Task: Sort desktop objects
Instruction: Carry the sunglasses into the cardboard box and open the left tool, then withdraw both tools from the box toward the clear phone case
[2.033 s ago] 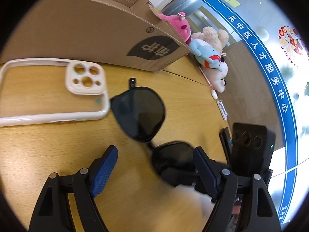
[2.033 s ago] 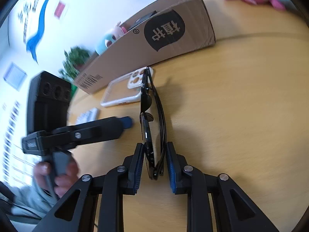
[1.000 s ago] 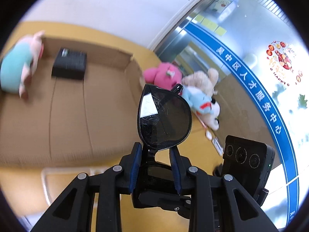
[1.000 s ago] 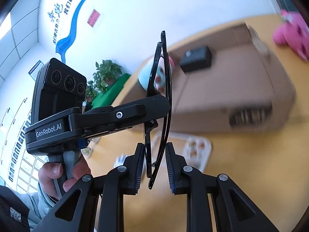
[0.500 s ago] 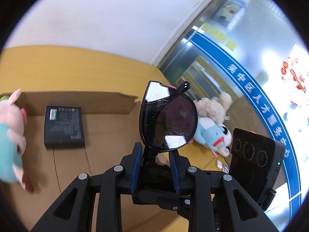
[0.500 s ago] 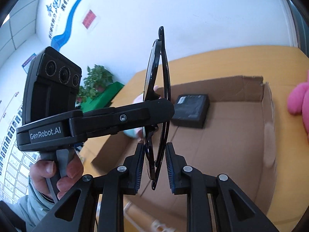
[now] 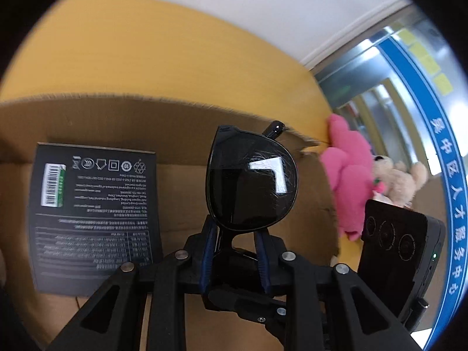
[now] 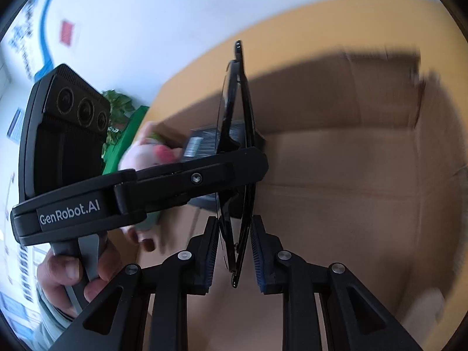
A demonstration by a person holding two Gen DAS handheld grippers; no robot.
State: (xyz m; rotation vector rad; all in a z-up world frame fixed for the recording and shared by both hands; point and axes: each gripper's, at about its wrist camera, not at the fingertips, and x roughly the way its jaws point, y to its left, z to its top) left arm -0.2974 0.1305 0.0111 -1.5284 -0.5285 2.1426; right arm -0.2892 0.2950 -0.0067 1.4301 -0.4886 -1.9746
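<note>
Folded black sunglasses hang above the open cardboard box, gripped from two sides. My left gripper has its blue pads on the frame below the lens, and its jaws are closing. My right gripper is shut on the folded sunglasses, seen edge-on. In the right wrist view my left gripper crosses from the left, with a person's hand on its handle. The right gripper's camera housing shows at the lower right of the left wrist view.
Inside the cardboard box lie a flat black product box and a pink-and-teal plush toy. A pink plush and a beige bear sit on the yellow table beyond the box's right wall.
Both grippers have carried the sunglasses up off the table and over the cardboard box, then lower. The black product box now looks much larger and closer.
</note>
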